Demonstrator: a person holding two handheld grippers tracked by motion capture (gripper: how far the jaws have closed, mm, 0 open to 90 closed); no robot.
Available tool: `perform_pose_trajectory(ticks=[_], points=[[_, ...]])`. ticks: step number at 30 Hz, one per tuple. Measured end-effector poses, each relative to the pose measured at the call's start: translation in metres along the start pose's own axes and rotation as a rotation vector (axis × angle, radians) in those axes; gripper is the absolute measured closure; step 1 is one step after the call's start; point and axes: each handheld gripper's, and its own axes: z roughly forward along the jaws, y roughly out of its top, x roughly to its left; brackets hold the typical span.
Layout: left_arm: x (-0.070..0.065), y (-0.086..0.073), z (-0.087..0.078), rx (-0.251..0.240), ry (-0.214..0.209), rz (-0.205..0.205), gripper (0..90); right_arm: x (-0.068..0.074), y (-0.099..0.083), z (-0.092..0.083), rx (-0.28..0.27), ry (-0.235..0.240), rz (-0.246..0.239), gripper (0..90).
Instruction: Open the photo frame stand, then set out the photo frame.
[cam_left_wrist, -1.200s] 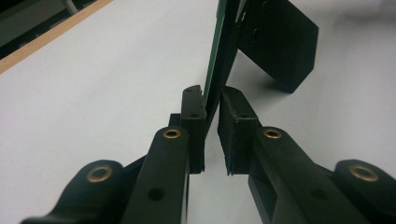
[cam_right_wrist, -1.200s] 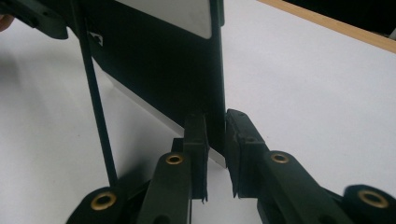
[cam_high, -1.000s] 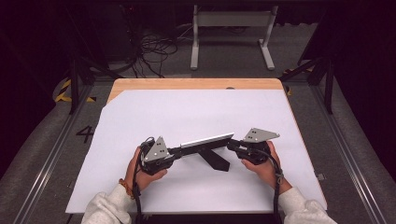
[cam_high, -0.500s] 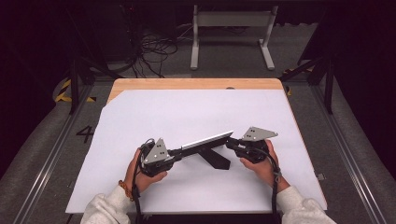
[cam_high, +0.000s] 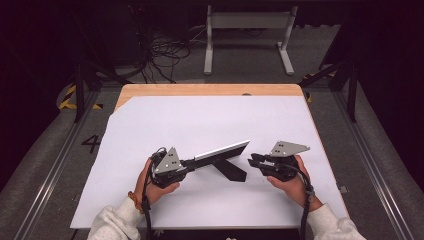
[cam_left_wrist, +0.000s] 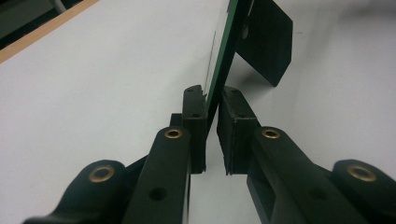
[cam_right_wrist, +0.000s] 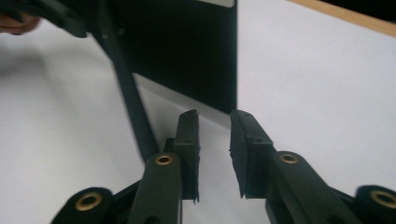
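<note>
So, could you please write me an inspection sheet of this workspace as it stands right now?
Surface: white sheet over a wooden tabletop, whose far edge shows bare.
Job's things: thin flat black panel with a green edge, propped on its black kickstand.
Clutter: nothing seen.
Grippers: left gripper shut on the panel's end; right gripper open just off the panel's other end, its jaws having just been opening, nothing between them.
Cables: one trails from each gripper along the forearm; loose black cables lie on the floor behind.
Surroundings: grey floor, white frame legs beyond the table.
</note>
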Motion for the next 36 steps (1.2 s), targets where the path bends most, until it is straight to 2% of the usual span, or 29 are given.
perform_pose_trajectory(ticks=[2,7,8,10,15,19,23,24,26,36], points=[[0.000,0.000,0.000,0.001,0.002,0.001,81.6,0.004,-0.003,-0.006,0.010,0.026,0.002,68.9],[-0.001,0.000,0.001,0.003,0.011,0.002,81.6,0.013,-0.012,-0.007,0.046,0.040,-0.010,61.7],[-0.001,0.000,0.001,0.002,0.010,-0.005,81.5,0.015,-0.014,-0.005,0.062,0.044,-0.012,58.1],[-0.001,-0.001,0.004,0.009,0.012,-0.002,81.3,0.015,-0.015,-0.003,0.083,0.058,-0.005,56.9],[0.000,-0.003,0.004,0.013,0.005,0.001,81.4,0.015,-0.016,0.003,0.091,0.063,0.002,55.7],[-0.001,-0.006,0.006,0.046,0.016,0.013,81.8,0.015,-0.020,0.008,0.097,0.076,0.021,56.6],[0.000,-0.006,0.006,0.051,0.019,0.018,82.3,0.014,-0.019,0.011,0.096,0.081,0.025,59.1],[-0.001,-0.006,0.006,0.052,0.018,0.018,82.5,0.014,-0.019,0.015,0.090,0.084,0.031,62.7],[-0.001,-0.006,0.007,0.055,0.024,0.025,82.5,0.014,-0.020,0.017,0.094,0.085,0.031,63.1],[0.000,-0.006,0.010,0.060,0.020,0.016,81.9,0.016,-0.021,0.028,0.103,0.120,0.036,77.0]])
